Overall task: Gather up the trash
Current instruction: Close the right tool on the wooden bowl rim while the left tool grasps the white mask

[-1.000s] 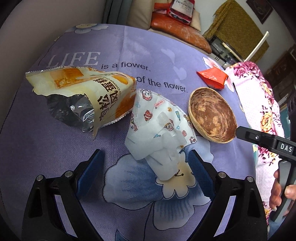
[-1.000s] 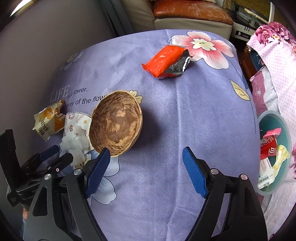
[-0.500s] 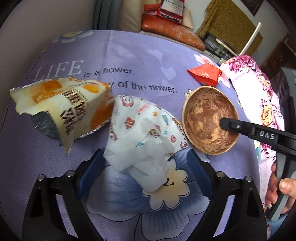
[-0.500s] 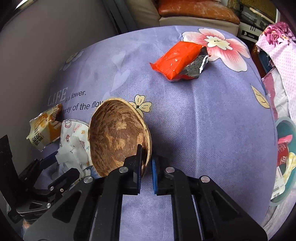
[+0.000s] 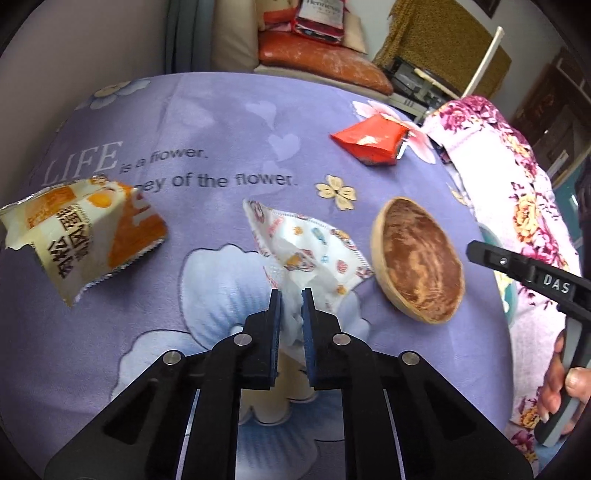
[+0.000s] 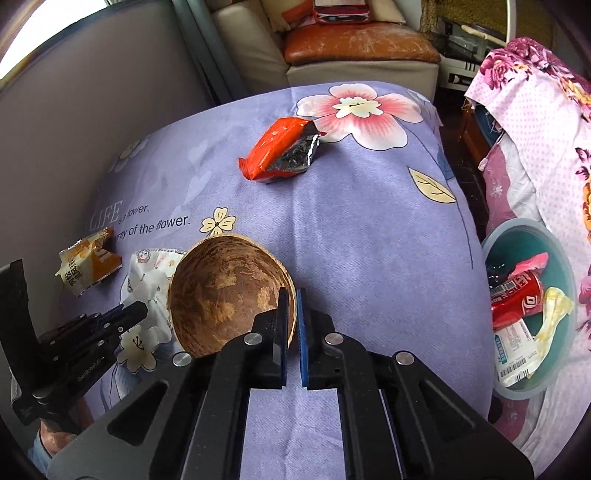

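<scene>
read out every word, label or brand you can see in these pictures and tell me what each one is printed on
"LIFE is a flower." and below it "...ey of the flower.", its start hidden: purple cloth.
"DAS": right gripper.
"GetRobot...", rest too small: left gripper.
"Hennes...", partly cut off: red box on the sofa.
Chinese characters, not legible to me: orange snack bag.
Red can in the bin, barcode label beside it: too small to read.

Right gripper (image 6: 291, 295) jaws clamped on the near rim of the coconut shell bowl (image 6: 221, 291). Red wrapper (image 6: 277, 153) lies farther back on the purple cloth (image 6: 369, 240). Teal bin (image 6: 554, 243) at right holds trash.
</scene>
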The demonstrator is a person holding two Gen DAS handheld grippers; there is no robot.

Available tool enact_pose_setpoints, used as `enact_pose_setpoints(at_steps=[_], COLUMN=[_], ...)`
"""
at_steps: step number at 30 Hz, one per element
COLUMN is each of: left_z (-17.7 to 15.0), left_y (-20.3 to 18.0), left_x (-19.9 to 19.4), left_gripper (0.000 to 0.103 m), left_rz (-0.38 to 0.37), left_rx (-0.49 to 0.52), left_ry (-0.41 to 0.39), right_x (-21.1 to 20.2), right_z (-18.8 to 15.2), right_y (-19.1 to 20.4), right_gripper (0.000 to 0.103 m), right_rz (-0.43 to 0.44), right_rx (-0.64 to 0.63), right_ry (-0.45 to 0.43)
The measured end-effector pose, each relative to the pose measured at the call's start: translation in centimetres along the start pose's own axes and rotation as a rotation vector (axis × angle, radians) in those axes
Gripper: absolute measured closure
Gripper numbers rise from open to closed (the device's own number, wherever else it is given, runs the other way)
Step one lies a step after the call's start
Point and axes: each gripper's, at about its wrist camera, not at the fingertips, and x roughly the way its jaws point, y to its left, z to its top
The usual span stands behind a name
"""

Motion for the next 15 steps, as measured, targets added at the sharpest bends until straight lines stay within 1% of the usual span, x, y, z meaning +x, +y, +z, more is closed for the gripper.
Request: enact_pose_setpoints(at_steps=[3, 6, 7, 8, 9, 11, 12, 13, 15], left_z=[0.0, 0.2, 0.2, 0.3, 0.3, 0.2, 0.2, 0.2, 0.2], left_y=[-0.1, 1.0, 1.4, 1.6, 1.8, 1.9, 1.9, 1.8, 1.3], left_x=[-0.3, -0.5, -0.5, -0.3, -0.2, 0.1, 0.2, 0.2, 0.5], left_gripper=[0.091, 0.089, 0.086, 0.083, 0.079, 0.067, 0.053, 0.044, 0.040], left_rz=[0.007, 0.000, 0.005, 0.008, 0.012, 0.026, 0.036, 0.046, 0.048], left_rx=[0.007, -0.019, -0.025, -0.026, -0.027, -0.019, -0.011, -0.003, 0.017], left_ry=[0.001, 0.012, 0.018, 0.030, 0.041, 0.054, 0.054, 0.050, 0.052], right_x=[0.5, 0.9, 1.2, 1.3, 1.5, 2.3, 2.5, 2.8, 3.4], right_z=[0.1, 0.4, 0.4, 0.5, 0.5, 0.4, 0.4, 0.2, -0.1], right_y=[-0.8, -1.1, -1.1, -1.1, -0.9, -0.7, -0.6, -0.5, -0.4], right_gripper=[0.098, 0.095, 0.094, 0.090, 0.080, 0.069, 0.069, 0.069, 0.069], right_rz=[0.026, 0.061, 0.070, 0.069, 0.070, 0.084, 0.086, 0.086, 0.086], right_rx=[0.025, 0.040, 0.039, 0.035, 0.026, 0.034, 0.035, 0.035, 0.038], right_ry=[0.018, 0.039, 0.046, 0.046, 0.050, 0.064, 0.067, 0.073, 0.087])
